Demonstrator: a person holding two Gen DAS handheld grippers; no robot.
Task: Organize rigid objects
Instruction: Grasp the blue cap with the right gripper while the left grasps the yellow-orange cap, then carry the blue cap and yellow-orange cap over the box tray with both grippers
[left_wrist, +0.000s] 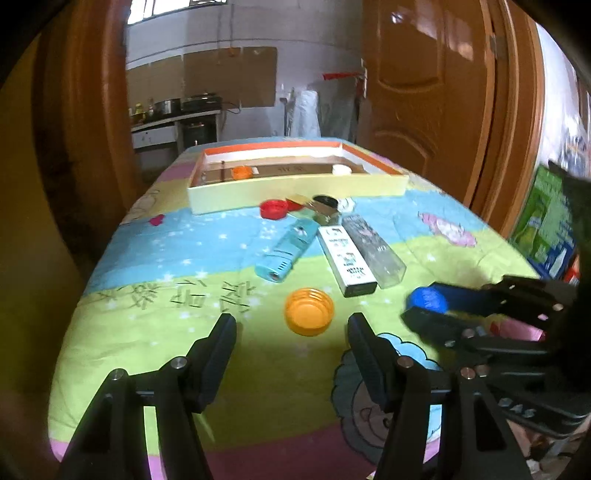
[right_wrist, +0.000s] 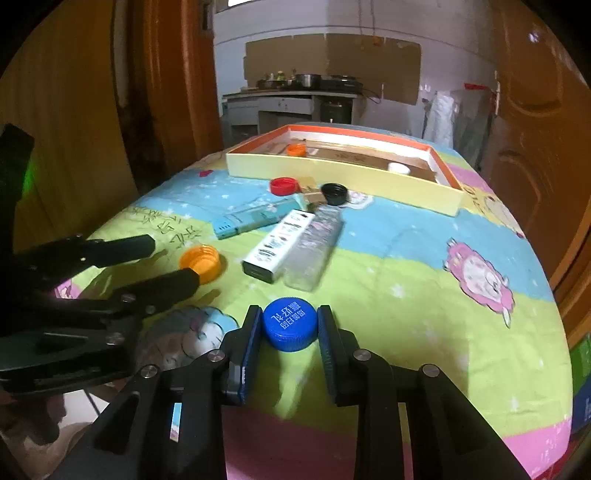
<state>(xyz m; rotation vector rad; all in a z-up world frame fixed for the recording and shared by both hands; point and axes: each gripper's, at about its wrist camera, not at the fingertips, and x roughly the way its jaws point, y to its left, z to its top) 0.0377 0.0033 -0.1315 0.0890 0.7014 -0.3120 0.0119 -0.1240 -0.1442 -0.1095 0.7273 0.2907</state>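
Note:
My right gripper (right_wrist: 290, 325) is shut on a blue bottle cap (right_wrist: 290, 324), held just above the bedspread; it also shows in the left wrist view (left_wrist: 427, 300). My left gripper (left_wrist: 291, 328) is open, its jaws on either side of an orange cap (left_wrist: 308, 311) that lies open side up; the cap also shows in the right wrist view (right_wrist: 201, 263). Farther back lie a light blue box (left_wrist: 286, 249), a white box (left_wrist: 346, 261) and a clear box (left_wrist: 373, 251). A yellow tray (left_wrist: 295, 192) stands at the far end, with an orange cap (left_wrist: 241, 172) and a white cap (left_wrist: 341, 170) inside.
A red cap (left_wrist: 273, 209), a black cap (left_wrist: 325, 201) and a small brown box (right_wrist: 312, 192) lie in front of the tray. The bedspread (left_wrist: 424, 236) drops off at both sides. A wooden door (left_wrist: 428, 92) stands at the right, and coloured boxes (left_wrist: 546, 225) beside the bed.

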